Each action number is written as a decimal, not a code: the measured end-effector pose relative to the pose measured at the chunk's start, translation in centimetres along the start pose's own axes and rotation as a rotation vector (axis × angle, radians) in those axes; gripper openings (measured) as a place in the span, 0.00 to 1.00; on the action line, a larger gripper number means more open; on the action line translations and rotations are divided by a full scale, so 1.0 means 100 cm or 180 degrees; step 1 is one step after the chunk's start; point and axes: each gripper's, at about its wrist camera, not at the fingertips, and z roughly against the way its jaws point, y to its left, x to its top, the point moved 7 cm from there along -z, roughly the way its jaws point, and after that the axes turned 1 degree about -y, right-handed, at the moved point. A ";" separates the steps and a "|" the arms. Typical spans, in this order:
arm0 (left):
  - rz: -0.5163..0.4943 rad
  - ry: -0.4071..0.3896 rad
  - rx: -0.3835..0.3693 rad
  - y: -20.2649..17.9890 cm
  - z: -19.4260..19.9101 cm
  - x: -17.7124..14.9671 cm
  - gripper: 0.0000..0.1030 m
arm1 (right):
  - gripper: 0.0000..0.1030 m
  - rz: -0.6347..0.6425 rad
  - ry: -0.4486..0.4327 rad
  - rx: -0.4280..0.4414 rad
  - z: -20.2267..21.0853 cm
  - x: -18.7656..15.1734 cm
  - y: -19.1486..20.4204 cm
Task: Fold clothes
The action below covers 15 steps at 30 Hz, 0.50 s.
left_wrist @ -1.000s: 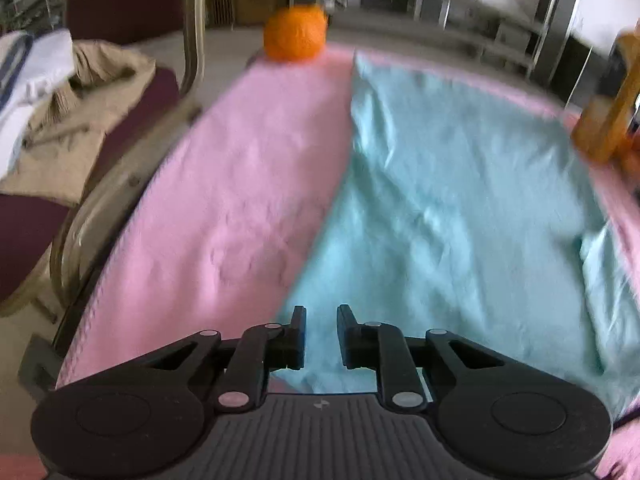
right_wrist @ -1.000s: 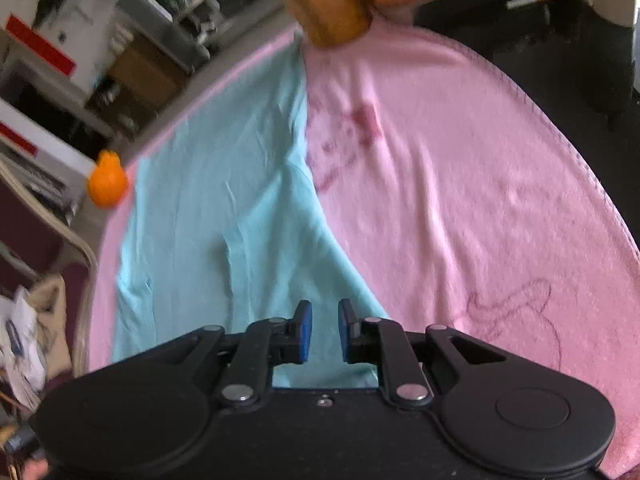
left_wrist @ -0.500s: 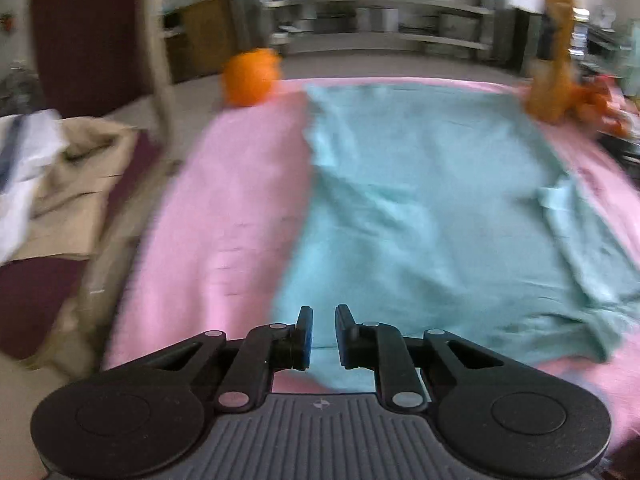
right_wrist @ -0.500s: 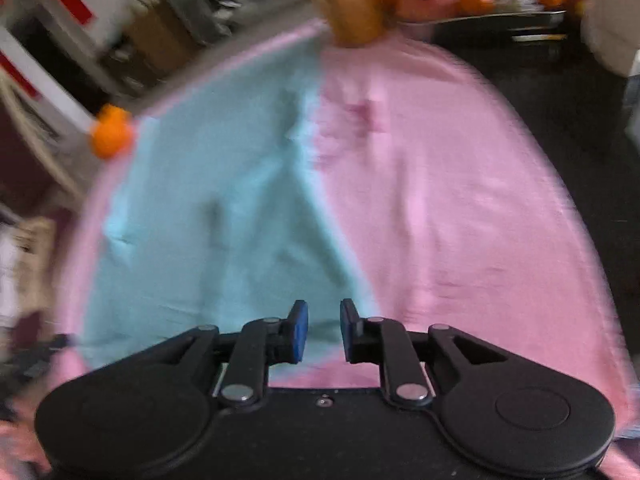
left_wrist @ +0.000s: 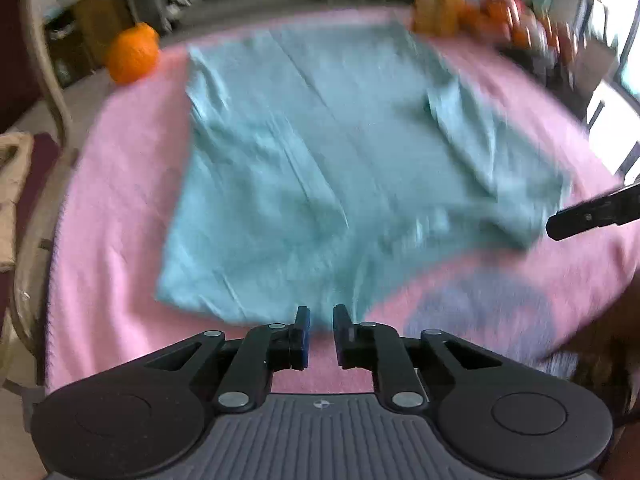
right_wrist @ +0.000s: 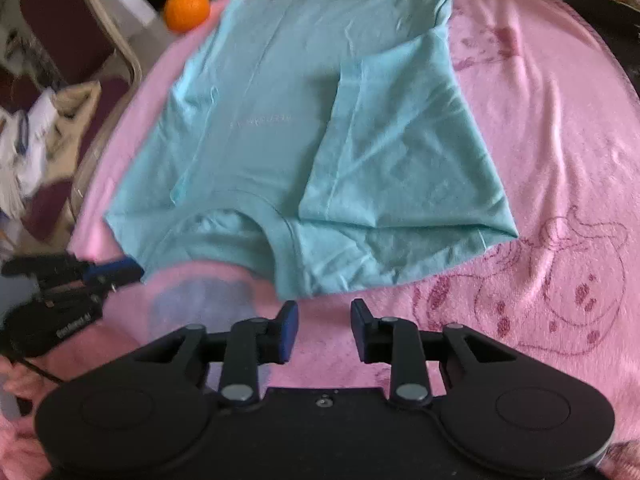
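T-shirt (right_wrist: 280, 120) lies on pink blanket (right_wrist: 540, 140) beside chair (right_wrist: 80, 40).

The left wrist view was motion-blurred: the shirt's (left_wrist: 320, 168) near hem smeared just ahead of the claw, and the fruit (left_wrist: 516, 24) far ahead to the right could not be told apart. The right claw (left_wrist: 592, 216) was cut off by the right edge. In the right wrist view, the chair (right_wrist: 60, 28) far left was cropped.

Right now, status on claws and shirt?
Right claw opening, nothing between jaws. Left claw nearly shut, empty. Teal shirt flat on pink blanket, one side folded in. Orange clear of it.
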 end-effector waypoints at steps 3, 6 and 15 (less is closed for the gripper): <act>0.0179 -0.0396 0.0006 0.017 0.028 0.035 0.14 | 0.28 -0.0096 -0.0526 0.0318 0.045 0.034 0.014; 0.0202 -0.0570 0.0107 0.035 0.033 0.065 0.17 | 0.40 -0.0028 -0.0946 0.0351 0.081 0.070 0.024; 0.0289 -0.0024 0.0436 0.075 -0.088 0.094 0.14 | 0.16 -0.0808 -0.0947 -0.0010 0.003 0.131 -0.054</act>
